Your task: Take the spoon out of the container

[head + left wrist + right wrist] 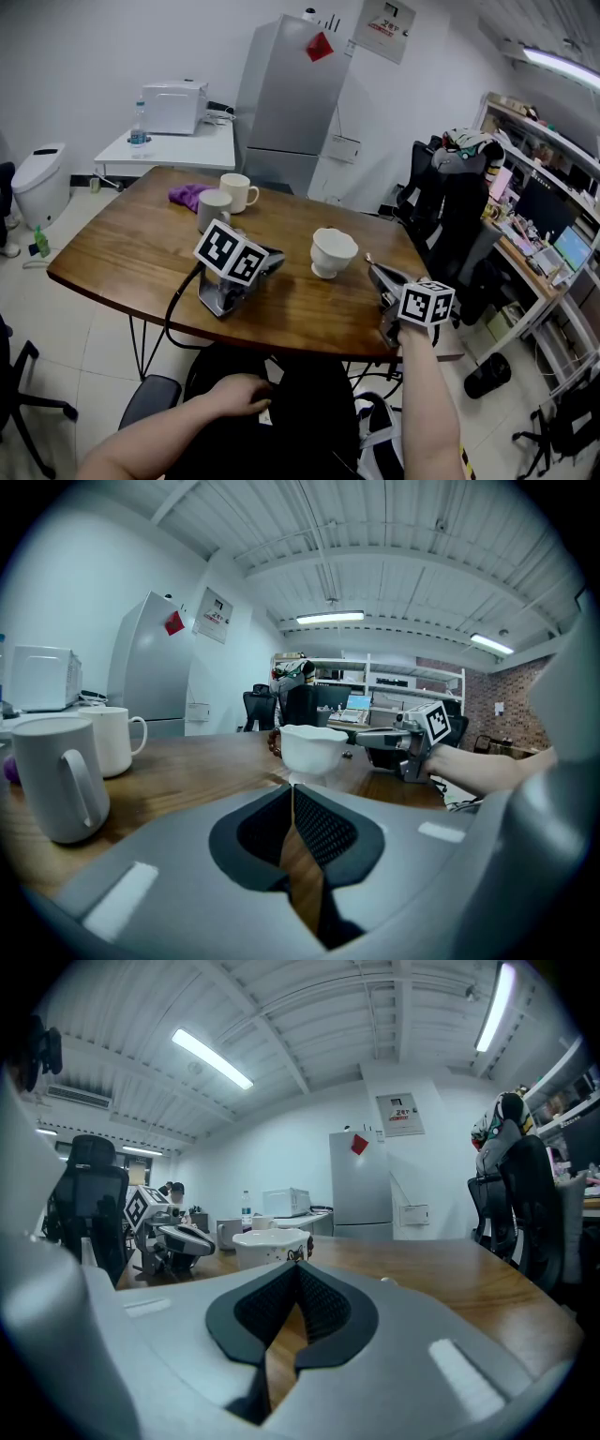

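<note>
A white footed bowl (333,251) stands on the wooden table (141,253), and no spoon shows in it from any view. My left gripper (277,256) lies on the table left of the bowl with no hand on it; its jaws are shut and empty. It points at the bowl (309,747). My right gripper (371,266), held in a hand at the table's right edge, is shut with nothing in it. It faces the bowl (270,1244) a short way off. The left hand rests on the lap.
A grey mug (214,208), a cream mug (239,191) and a purple cloth (190,195) sit at the table's far side. A fridge (291,94) and a white side table (173,145) stand behind. Office chairs (450,216) crowd the right.
</note>
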Demonstrator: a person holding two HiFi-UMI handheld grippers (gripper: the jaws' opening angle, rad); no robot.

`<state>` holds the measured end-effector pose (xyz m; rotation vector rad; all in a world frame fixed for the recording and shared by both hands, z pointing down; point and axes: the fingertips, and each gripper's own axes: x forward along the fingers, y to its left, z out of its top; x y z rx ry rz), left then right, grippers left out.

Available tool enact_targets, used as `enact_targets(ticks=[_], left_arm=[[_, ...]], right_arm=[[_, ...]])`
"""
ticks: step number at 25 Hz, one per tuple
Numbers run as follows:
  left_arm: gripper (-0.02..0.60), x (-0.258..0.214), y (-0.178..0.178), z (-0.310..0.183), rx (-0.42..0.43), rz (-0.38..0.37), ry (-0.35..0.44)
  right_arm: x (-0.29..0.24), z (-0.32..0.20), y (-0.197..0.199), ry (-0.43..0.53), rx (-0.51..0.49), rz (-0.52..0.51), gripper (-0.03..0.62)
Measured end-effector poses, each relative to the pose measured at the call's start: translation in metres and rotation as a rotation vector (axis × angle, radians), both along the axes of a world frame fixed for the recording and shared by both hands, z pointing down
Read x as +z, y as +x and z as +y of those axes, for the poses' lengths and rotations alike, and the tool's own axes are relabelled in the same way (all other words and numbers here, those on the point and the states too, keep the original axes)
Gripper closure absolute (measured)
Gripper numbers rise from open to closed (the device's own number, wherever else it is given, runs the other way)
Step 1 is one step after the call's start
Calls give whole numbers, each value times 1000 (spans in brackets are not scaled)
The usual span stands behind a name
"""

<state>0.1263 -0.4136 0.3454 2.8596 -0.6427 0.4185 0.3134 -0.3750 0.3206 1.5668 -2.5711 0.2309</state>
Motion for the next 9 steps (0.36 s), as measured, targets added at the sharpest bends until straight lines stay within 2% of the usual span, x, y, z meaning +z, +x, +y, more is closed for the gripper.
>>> enact_targets(ticks=[9], left_arm=[[569, -2, 0, -1, -1, 0, 0]], right_arm=[[-2, -1, -1, -4, -3, 1, 592]])
